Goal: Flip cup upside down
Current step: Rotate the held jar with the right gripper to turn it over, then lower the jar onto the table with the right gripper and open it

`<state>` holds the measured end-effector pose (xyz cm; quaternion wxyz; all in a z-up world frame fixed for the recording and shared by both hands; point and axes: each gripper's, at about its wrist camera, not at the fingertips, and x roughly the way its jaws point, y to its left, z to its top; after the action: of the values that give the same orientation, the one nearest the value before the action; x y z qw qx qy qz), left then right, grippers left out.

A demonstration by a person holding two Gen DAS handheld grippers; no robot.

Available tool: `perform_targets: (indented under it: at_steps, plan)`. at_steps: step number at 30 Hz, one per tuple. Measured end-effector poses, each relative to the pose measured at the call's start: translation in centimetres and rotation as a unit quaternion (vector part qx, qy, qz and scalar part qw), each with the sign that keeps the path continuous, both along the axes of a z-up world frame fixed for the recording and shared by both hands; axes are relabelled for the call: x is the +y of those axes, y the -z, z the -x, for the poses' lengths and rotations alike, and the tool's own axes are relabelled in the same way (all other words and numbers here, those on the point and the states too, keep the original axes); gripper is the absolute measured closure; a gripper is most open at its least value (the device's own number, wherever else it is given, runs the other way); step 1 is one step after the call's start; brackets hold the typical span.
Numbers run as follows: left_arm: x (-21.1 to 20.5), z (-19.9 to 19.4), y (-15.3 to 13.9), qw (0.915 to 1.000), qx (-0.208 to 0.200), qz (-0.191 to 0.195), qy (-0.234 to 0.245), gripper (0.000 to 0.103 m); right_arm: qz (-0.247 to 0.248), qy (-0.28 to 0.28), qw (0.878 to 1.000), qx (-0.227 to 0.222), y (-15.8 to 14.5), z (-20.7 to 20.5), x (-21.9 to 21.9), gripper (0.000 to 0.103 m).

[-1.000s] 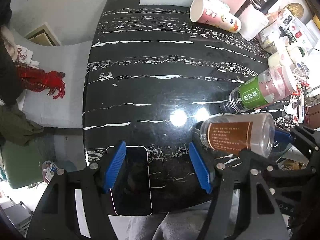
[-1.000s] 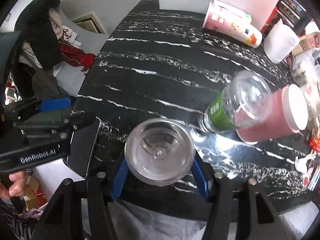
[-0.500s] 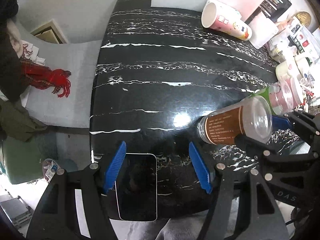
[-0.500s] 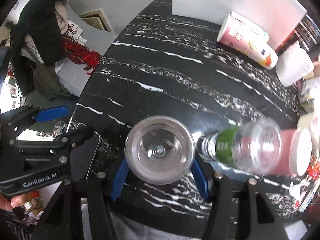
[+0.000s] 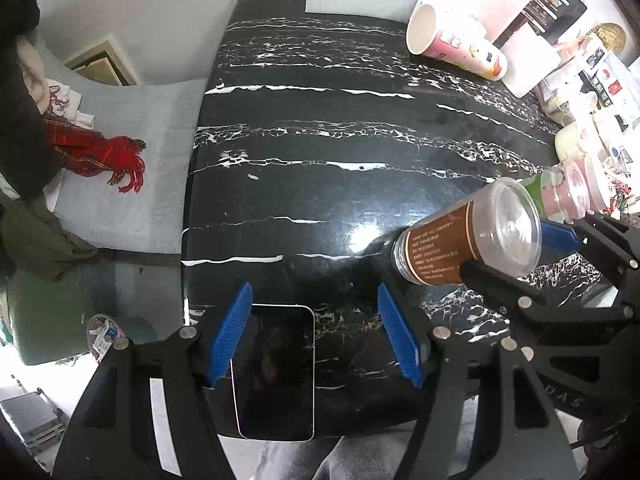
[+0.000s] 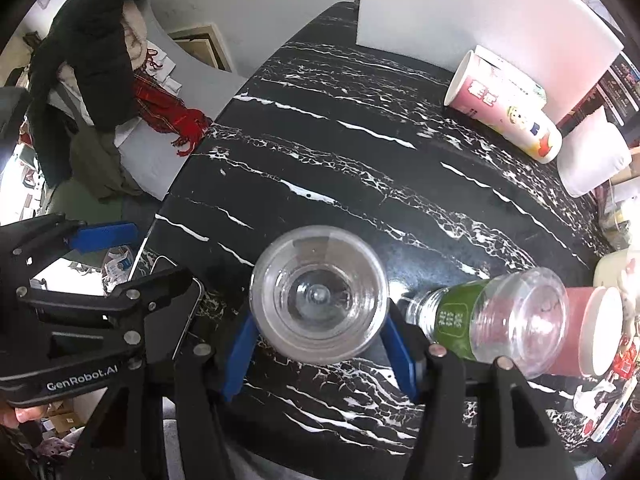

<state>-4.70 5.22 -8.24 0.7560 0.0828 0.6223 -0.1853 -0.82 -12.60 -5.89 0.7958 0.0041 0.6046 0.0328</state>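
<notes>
Grippers, two, hand-held, black frame with ribbed blue pads. Right hand-held gripper (image 6: 320, 344): blue pads pressed against either side of a clear plastic cup with a brown printed label (image 6: 319, 299), clamped on it. The cup is held above the table, its round clear base facing the right wrist camera and its narrower mouth end pointing down and away toward the tabletop; in the left wrist view it (image 5: 466, 238) reads as tilted, base up to the right. Left hand-held gripper (image 5: 316, 334): pads well apart, nothing between them, hovering over the near table edge.

Smartphone, black, glossy, rounded rectangle with pale rim (image 5: 274, 372): flat on the table at its near edge, seen between the left pads.

Table, black polished marble with white veining (image 5: 320, 152): reflective, curved near edge.

Cup, clear plastic with green label (image 6: 496, 320): on its side just right of the held cup, base toward the camera. Touching or just behind it, a pink cylindrical cup with white rim (image 6: 588, 332), also lying down.

Paper cup, tall, pink and white with cartoon print (image 6: 504, 106): lying on its side at the far right of the table, open mouth to the left, in front of a white flat board (image 6: 480, 12).

Scarf, red tartan with fringe (image 5: 96, 152): on a pale grey surface left of the table.
</notes>
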Motion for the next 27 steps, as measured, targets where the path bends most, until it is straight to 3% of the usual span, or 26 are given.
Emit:
perform_targets:
  at_steps: [7,12,25,27]
  plan:
    - [0.3,0.4,-0.4,1.0,-0.005,-0.007,-0.004,0.039,0.001,-0.004,1.0,-0.008,-0.1,0.4,0.2,0.042]
    - [0.7,0.8,-1.5,0.9997,-0.013,-0.015,-0.01,0.039,0.002,-0.002,1.0,-0.021,-0.9,0.6,0.3,0.034]
    - [0.9,3.2,-7.6,0.9952,-0.058,-0.041,-0.068,0.039,-0.03,-0.047,0.997,-0.055,-6.2,2.5,-0.3,0.03]
    - [0.7,3.8,-8.4,0.9945,-0.059,-0.04,-0.076,0.034,-0.032,-0.057,0.996,-0.057,-6.9,2.9,-0.5,0.03]
